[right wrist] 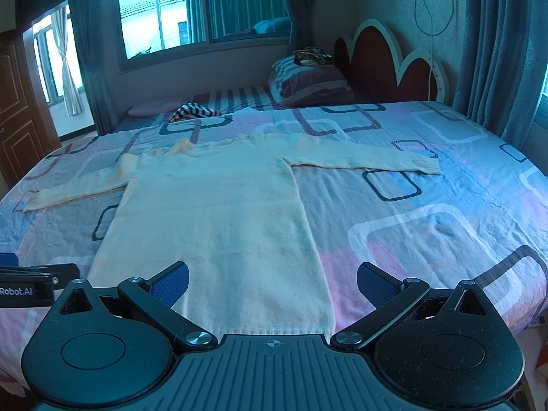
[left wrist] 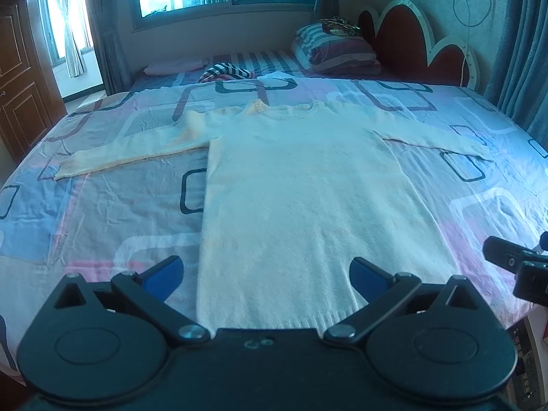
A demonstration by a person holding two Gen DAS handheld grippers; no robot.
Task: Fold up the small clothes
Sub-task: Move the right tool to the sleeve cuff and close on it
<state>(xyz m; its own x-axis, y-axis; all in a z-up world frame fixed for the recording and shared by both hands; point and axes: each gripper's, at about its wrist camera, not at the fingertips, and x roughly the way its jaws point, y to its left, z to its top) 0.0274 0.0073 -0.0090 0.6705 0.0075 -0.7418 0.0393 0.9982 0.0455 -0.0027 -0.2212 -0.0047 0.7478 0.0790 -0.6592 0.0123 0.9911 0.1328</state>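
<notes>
A cream knitted sweater (left wrist: 301,198) lies flat on the bed, neck away from me, both sleeves spread out to the sides. It also shows in the right wrist view (right wrist: 219,219). My left gripper (left wrist: 265,275) is open and empty, hovering over the sweater's hem near its left part. My right gripper (right wrist: 272,282) is open and empty over the hem's right corner. The right gripper's body shows at the right edge of the left wrist view (left wrist: 520,267). The left gripper's body shows at the left edge of the right wrist view (right wrist: 30,284).
The bed carries a pink and blue patterned sheet (left wrist: 113,212). A striped garment (left wrist: 226,72), a pink cloth (left wrist: 171,66) and folded striped bedding (left wrist: 335,51) lie at the far end by the red headboard (left wrist: 411,37). A wooden door (left wrist: 20,78) stands at left.
</notes>
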